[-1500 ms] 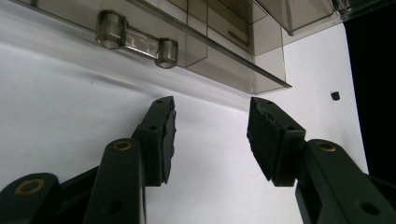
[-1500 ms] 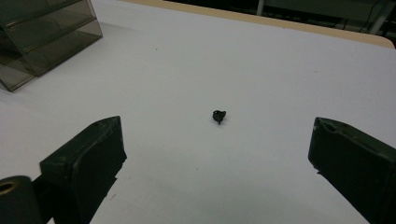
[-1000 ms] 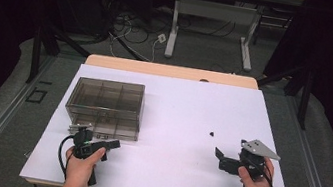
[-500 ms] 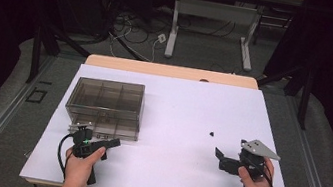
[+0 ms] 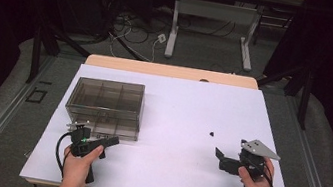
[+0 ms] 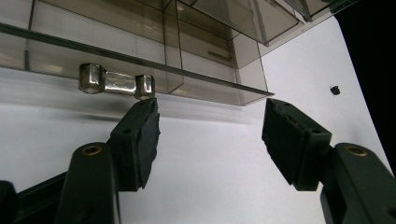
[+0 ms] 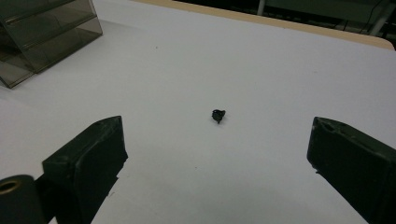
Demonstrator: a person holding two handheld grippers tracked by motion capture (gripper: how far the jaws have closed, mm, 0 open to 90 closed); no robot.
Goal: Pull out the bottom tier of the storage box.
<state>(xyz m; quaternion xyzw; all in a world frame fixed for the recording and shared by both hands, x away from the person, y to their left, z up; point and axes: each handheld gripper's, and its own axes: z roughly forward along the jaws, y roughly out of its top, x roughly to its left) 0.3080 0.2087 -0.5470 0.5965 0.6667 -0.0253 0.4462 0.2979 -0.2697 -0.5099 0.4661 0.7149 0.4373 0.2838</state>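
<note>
- The smoky compartment box is my landmark: it sits closed on the white table, lid down, its clear latch on the front wall facing me.
- My left gripper sits just in front of that front wall, level with the table. Its jaws have just been opening and stand apart with nothing between them; in the left gripper view 1 pad is right under the latch's end, maybe touching it, and the other is well off along the front edge.
- I judge the step in hand to be freeing the latch so the lid can lift. To do it well I'd centre the jaws on the latch, come in low, and pull gently so the light box doesn't skid.
- A small black piece lies alone on the table, well apart from the box, on its far side from my left gripper.
- My right gripper waits near that piece, jaws wide apart and empty; in the right gripper view the piece lies ahead, between the 2 jaws' lines.
</note>
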